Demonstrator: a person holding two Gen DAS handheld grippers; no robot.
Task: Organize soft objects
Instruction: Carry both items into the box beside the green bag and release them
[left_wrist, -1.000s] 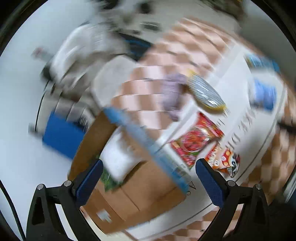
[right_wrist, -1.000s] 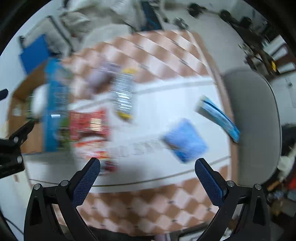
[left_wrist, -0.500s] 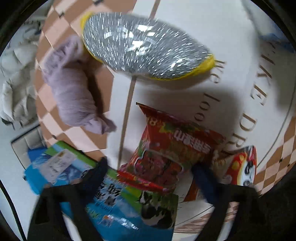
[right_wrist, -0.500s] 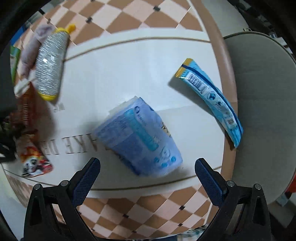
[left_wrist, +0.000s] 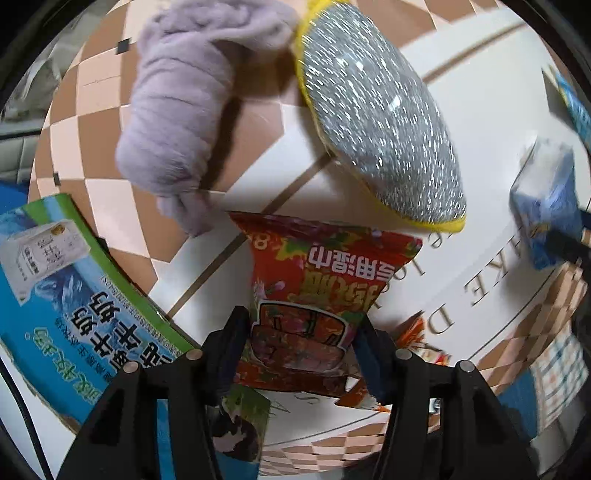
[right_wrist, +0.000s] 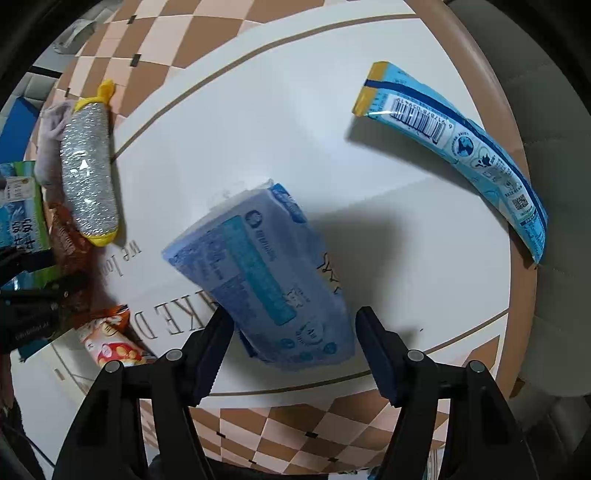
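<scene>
My left gripper (left_wrist: 301, 347) is shut on the lower end of a red snack bag (left_wrist: 317, 288), jaws pressed on its two sides. Beyond it lie a silver and yellow scrubber pad (left_wrist: 380, 122) and a rolled lilac cloth (left_wrist: 177, 99). My right gripper (right_wrist: 293, 341) is closed in around a blue tissue pack (right_wrist: 258, 269), jaws at both its sides. The scrubber (right_wrist: 88, 170) and lilac cloth (right_wrist: 51, 129) show far left in the right wrist view. The tissue pack (left_wrist: 546, 206) shows at the right of the left wrist view.
A blue and green carton (left_wrist: 66, 295) stands at the left. A long blue sachet (right_wrist: 461, 144) lies near the table's right rim (right_wrist: 517, 258). An orange snack bag (right_wrist: 110, 339) lies at the front left. A grey chair (right_wrist: 554, 184) is beyond the rim.
Both grippers have come down to the table and narrowed from wide open. The left has closed on the red snack bag, the right around the blue tissue pack.
</scene>
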